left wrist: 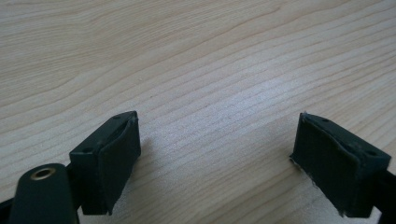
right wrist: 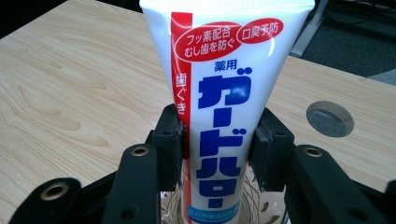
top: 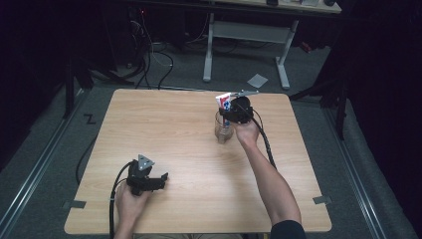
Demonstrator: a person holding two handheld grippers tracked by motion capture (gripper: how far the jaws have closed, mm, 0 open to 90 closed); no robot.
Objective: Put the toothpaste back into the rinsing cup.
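Item one, your right gripper (top: 232,110): raised over the far centre-right of the wooden table (top: 199,149), its jaws clamped from both sides on a toothpaste tube (right wrist: 219,107); the tube is white with a red stripe down one edge, red ovals near its flat top end and large blue lettering, and it stands upright with that flat end uppermost. Item two, a clear glass (top: 223,130): it stands on the table directly below the tube, and in your right gripper view the tube's lower end sits inside the rim of the glass (right wrist: 254,205), between and beneath the jaws. Item three, your left gripper (top: 158,180): low at the near left of the table, held in your left hand (top: 130,199), well apart from the glass; its jaws are spread wide with nothing but bare wood grain between the pads (left wrist: 116,163), which hang just above or on the surface, which of the two you cannot tell. Item four, a round grey cable port (right wrist: 329,118) set in the tabletop beyond your right gripper. Item five, surroundings: a grey floor (top: 45,149) around the table and a white-legged desk (top: 249,35) beyond its far edge
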